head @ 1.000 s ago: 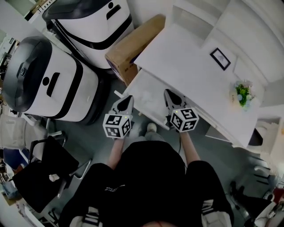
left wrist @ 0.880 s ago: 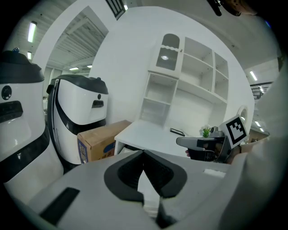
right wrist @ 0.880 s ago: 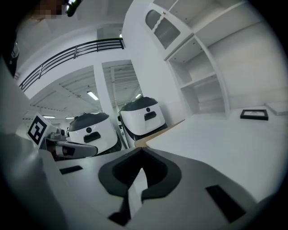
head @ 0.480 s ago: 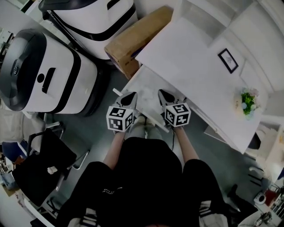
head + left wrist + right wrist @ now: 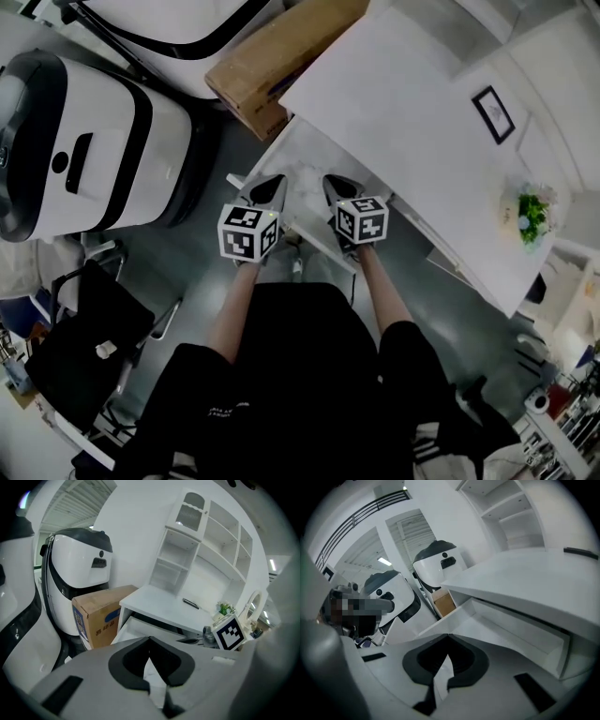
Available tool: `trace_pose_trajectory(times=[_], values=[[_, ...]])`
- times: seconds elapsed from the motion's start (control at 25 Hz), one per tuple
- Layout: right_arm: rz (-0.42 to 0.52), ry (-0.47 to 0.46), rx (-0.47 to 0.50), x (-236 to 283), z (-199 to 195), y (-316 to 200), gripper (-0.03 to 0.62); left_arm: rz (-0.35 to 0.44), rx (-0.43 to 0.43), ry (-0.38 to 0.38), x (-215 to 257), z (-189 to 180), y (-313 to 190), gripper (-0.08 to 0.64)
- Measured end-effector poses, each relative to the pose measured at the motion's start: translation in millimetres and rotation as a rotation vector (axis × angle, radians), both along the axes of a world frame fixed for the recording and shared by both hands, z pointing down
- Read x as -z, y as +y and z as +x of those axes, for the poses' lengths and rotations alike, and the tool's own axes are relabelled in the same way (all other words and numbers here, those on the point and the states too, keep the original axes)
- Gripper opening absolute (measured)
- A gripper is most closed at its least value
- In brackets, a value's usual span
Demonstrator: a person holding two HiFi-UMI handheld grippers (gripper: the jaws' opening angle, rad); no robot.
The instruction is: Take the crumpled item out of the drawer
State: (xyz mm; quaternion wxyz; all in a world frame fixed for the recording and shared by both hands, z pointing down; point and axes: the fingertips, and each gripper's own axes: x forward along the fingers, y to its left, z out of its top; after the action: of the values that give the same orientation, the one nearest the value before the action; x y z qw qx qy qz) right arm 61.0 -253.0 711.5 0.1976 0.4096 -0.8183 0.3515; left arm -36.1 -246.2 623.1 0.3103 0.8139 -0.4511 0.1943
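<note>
Left claw (image 5: 150,638) and right claw (image 5: 448,637): you are holding shells that are reading as matt grey plastic, with black pads (image 5: 130,663) looking dull and smooth. The tabletop (image 5: 394,103) and drawer (image 5: 300,155) are showing smooth white board with a low sheen. The box (image 5: 272,66) is looking like plain brown cardboard, matt. The machine (image 5: 84,150) is gleaming in glossy white and black plastic. The floor (image 5: 187,272) is appearing grey and dull.

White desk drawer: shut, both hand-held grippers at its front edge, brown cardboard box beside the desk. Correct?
No: the white desk drawer is pulled open, as the right gripper view shows. The left hand-held gripper and the right hand-held gripper are at its front edge, and the brown cardboard box stands beside the desk.
</note>
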Motion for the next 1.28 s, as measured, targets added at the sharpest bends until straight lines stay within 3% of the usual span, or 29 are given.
trace_pose_trajectory(times=[0.52,0.6,0.84,1.08,1.28], values=[[-0.175,0.025,-0.040,-81,-2,-2,-0.006,-0.047,0.001,-0.008,-21,2,-6,-0.003],[-0.202,0.030,-0.051,-94,-3,-3,0.050,-0.045,0.001,-0.002,-21,2,-8,-0.003],[-0.236,0.012,-0.084,-107,-9,-11,0.135,-0.054,0.004,0.016,-21,4,-7,-0.003],[-0.281,0.023,-0.116,-122,-14,-14,0.189,-0.059,-0.004,0.031,-21,9,-3,-0.003],[-0.310,0.034,-0.105,-135,-20,-16,0.198,-0.064,-0.014,0.037,-21,12,-2,-0.003]])
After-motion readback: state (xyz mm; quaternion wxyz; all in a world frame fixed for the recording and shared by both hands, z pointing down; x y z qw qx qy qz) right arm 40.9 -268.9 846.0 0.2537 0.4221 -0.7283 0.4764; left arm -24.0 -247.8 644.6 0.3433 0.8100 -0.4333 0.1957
